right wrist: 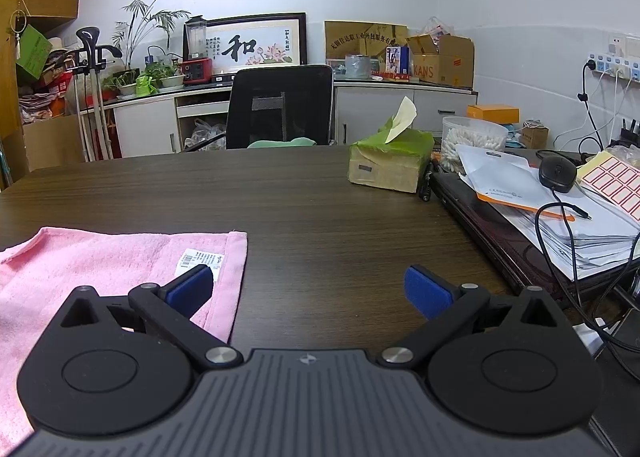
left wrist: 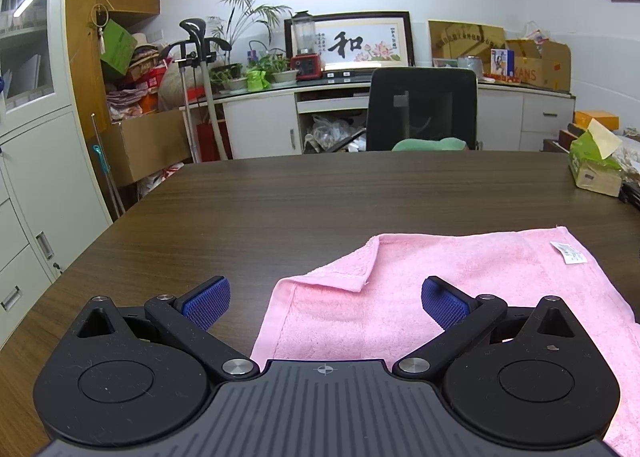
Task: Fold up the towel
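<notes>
The left gripper (left wrist: 325, 303) hangs low over the near part of a dark wooden table (left wrist: 280, 201), its two blue-padded fingers spread wide with nothing between them; its right finger stands over the pink towel (left wrist: 460, 281), while its left finger stands over bare wood. The right gripper (right wrist: 308, 289) is spread just as wide and grips nothing either, its left finger over the towel's right edge and its right finger over the bare table. The pink towel lies flat on the near side of the table, between the two grippers in the scene. Its far left corner is turned over onto itself in a small flap, and a white care label (left wrist: 569, 253) lies near its far right corner. In the right wrist view the towel's right hem runs straight toward the near edge. Farther back on the right stands a green tissue box (right wrist: 390, 165) with a sheet poking up, well apart from the towel. Just right of it are a clear tub of cotton swabs (right wrist: 474, 141), a stack of papers (right wrist: 560, 213) and a black mouse (right wrist: 557, 175) with its cable trailing. A black office chair (right wrist: 280, 113) stands at the far side of the table.
</notes>
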The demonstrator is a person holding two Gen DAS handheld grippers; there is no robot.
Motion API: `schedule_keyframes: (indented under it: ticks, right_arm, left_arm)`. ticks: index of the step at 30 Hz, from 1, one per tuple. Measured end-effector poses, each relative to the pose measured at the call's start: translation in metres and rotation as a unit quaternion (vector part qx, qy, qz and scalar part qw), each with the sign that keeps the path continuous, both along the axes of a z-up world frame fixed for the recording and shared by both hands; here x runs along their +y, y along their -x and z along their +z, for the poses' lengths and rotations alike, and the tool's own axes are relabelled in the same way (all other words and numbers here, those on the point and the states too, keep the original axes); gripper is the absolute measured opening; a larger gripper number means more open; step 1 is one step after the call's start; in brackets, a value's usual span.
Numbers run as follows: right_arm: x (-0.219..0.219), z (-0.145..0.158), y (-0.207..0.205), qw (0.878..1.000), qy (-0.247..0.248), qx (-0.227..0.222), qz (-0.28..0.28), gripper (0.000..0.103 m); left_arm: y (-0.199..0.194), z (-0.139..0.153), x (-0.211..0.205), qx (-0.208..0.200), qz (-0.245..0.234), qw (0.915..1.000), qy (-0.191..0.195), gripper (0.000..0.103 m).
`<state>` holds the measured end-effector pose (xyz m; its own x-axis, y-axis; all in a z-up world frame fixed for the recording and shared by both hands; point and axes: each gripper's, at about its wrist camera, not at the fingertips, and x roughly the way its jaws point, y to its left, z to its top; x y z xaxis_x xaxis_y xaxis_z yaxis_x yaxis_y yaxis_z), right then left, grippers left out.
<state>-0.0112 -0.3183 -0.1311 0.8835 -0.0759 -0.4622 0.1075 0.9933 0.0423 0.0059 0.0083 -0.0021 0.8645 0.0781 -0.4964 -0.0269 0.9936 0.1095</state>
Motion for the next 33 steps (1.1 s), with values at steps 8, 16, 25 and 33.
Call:
schedule_keyframes:
  ticks: [8, 16, 25, 33]
  right_arm:
    - [-0.0001, -0.0008, 0.0012, 1.000, 0.001, -0.002, -0.001, 0.102]
    - [-0.0008, -0.0007, 0.0023, 1.000, 0.002, -0.004, 0.000, 0.102]
    - [0.0008, -0.0007, 0.0041, 1.000, 0.003, -0.006, 0.002, 0.102]
    - [0.0023, -0.0014, 0.0047, 1.000, 0.006, -0.005, 0.002, 0.102]
  left_arm:
    - [-0.0001, -0.0001, 0.0011, -0.001, 0.001, 1.0000, 0.003, 0.103]
    - [0.0001, 0.0014, 0.0017, 0.000, 0.001, 1.0000, 0.005, 0.103]
    - [-0.0005, 0.0016, 0.0032, 0.000, 0.000, 1.0000, 0.006, 0.103]
    - [-0.0005, 0.0019, 0.0047, 0.000, 0.000, 1.0000, 0.008, 0.103]
